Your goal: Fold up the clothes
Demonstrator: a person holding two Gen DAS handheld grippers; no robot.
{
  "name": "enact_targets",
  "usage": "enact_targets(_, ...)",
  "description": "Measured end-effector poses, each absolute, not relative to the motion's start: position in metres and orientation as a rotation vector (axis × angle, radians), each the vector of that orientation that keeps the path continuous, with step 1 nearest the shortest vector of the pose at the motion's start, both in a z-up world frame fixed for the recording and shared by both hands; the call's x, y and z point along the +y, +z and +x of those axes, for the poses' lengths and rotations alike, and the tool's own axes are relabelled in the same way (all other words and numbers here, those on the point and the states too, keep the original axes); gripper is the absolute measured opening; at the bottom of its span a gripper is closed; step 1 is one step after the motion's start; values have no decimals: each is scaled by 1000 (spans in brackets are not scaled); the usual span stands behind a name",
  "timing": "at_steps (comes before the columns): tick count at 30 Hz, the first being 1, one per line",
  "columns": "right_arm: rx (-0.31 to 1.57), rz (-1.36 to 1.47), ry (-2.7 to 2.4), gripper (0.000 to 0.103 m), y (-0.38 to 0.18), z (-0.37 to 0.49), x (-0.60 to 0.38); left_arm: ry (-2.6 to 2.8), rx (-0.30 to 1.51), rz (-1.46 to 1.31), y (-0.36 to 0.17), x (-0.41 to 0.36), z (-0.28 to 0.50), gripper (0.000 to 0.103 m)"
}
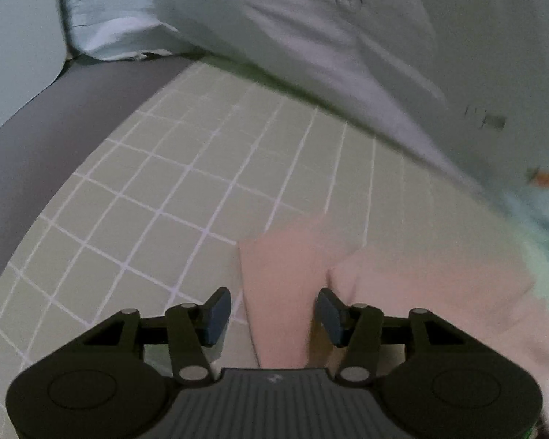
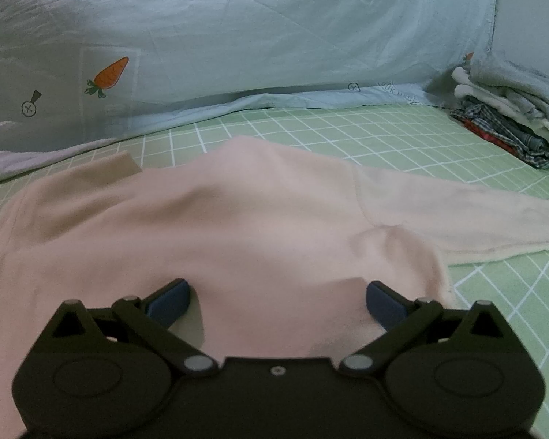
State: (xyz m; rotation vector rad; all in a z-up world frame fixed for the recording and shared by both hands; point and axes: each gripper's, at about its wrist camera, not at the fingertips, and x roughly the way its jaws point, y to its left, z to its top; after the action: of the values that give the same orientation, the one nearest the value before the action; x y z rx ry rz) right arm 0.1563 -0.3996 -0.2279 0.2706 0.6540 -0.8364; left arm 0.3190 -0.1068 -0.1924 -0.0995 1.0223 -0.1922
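Tongs [image 2: 276,301] apart — pale pink garment [image 2: 238,219] flat

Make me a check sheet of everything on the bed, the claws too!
Surface: green bedsheet with white grid lines.
Job's things: pale pink long-sleeved top, spread flat, one sleeve out sideways.
Clutter: pile of folded clothes in the far corner; light blue carrot-print quilt along the back.
Grippers: left claw open above the top's edge; right claw open over the top.
Cables: nothing seen.
Surroundings: grey bed edge.
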Motion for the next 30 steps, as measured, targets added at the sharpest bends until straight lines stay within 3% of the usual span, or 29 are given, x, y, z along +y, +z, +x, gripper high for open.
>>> enact_targets(1,654,271,-836,103,-228,156,-400,-199,1016,-67,-191,-109,317,52)
enact_targets(3,654,270,-837,103,-228,157,-399,-201,1011,-27,-189,-111,317,37)
enact_targets(5,651,273,-835,103,-228,157,-399,-192,1011,-5,-189,-111,319,12)
enact_targets(8,651,273,-835,103,-228,156,-399,-168,1004,-21,-186,-99,321,5)
enact_targets(23,650,272,-833,103,-229,156,-401,113,773,-40,-109,-3,252,3)
enact_targets(30,650,272,-831,103,-230,155,-401,177,843,-85,-122,24,224,3)
